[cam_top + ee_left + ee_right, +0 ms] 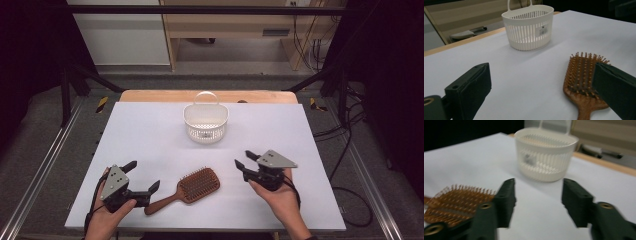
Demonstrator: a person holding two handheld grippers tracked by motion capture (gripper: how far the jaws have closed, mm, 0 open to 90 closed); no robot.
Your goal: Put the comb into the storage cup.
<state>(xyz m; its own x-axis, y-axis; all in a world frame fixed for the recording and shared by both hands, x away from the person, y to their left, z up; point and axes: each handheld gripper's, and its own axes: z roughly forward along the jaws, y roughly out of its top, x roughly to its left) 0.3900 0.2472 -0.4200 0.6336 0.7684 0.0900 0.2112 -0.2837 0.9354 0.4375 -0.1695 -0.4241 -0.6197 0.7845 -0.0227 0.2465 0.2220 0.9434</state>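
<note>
Both hands at near table edge, grippers empty, hairbrush between them – pre-grasp stage.

Nearest cam: left gripper (141, 177) & right gripper (246, 159), held just above the white table (150, 130). By size: table; then white slotted basket (205, 121) upright w/ handle at far centre, looks empty; then wooden paddle hairbrush (192, 187), bristles up, flat on table, handle toward near-left, well apart from basket. L jaws wide open, nothing betw. them, brush head just beside one jaw. R jaws approx. half open, nothing held, pointing toward basket. Judgement: likely goal brush → basket. Next move needs one gripper lowered astride handle, then closed.
</note>
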